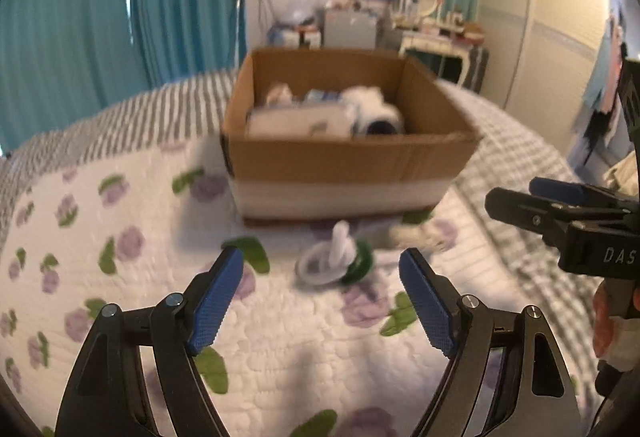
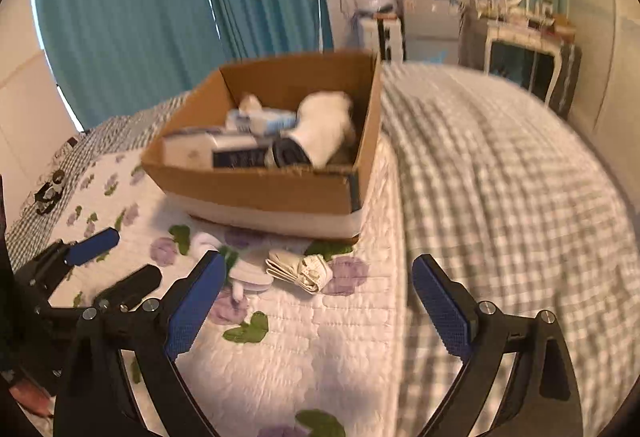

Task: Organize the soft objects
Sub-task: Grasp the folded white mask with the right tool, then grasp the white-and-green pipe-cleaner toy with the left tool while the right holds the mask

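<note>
Both claws wide, empty: left gripper (image 1: 322, 301), right gripper (image 2: 320, 307). Your rolled sock bundle (image 2: 300, 273) lies on the quilt (image 2: 320, 349) before the box (image 2: 256, 193); soft, light, so pinch its thick middle.

Black left gripper (image 1: 322, 303), blue ribbed pads (image 1: 216, 301), silver screws.

**Colour and pattern survey**

Cardboard box (image 2: 256, 193): brown, with a white band along its base. Quilt (image 1: 280, 337): white, printed with purple flowers and green leaves. Bedspread (image 2: 500, 177): grey-and-white check. Curtains (image 2: 132, 17): teal. Left gripper (image 1: 320, 305) and right gripper (image 2: 320, 311): black frames, blue pads. Rolled sock (image 1: 336, 261): white with green. Folded sock (image 2: 300, 271): cream.
</note>
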The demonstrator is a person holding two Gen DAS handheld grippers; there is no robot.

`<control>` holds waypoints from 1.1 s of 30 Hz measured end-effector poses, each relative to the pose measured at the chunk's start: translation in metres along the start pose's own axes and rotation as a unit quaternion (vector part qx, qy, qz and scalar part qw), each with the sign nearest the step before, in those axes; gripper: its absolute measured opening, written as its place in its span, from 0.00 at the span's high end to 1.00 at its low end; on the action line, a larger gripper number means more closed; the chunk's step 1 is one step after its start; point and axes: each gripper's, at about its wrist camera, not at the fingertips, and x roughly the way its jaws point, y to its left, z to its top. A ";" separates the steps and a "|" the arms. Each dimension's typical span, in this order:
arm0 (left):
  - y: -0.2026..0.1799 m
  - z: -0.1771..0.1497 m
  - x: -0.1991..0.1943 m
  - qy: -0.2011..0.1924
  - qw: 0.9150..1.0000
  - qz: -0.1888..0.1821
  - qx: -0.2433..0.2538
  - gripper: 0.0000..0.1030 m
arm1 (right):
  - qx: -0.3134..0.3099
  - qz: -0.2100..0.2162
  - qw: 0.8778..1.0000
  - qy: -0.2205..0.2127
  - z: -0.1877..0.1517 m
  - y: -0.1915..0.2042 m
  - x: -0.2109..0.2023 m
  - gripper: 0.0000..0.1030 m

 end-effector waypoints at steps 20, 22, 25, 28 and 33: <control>-0.019 -0.015 0.051 0.060 0.998 -0.035 -0.001 0.20 | 0.074 0.050 0.994 0.066 -0.013 -0.014 0.084 0.45; -0.024 -0.014 0.055 0.061 0.997 -0.035 0.009 0.20 | 0.073 0.045 0.995 0.056 -0.010 -0.018 0.076 0.45; -0.028 -0.015 0.074 0.084 0.996 -0.034 0.011 0.20 | 0.085 0.044 0.994 0.045 -0.006 -0.027 0.066 0.45; -0.026 -0.011 0.088 0.095 0.995 -0.026 0.003 0.24 | 0.095 0.043 0.994 0.043 -0.007 -0.033 0.062 0.45; -0.026 -0.009 0.090 0.085 0.996 -0.040 0.007 0.27 | 0.096 0.038 0.993 0.049 -0.012 -0.039 0.055 0.45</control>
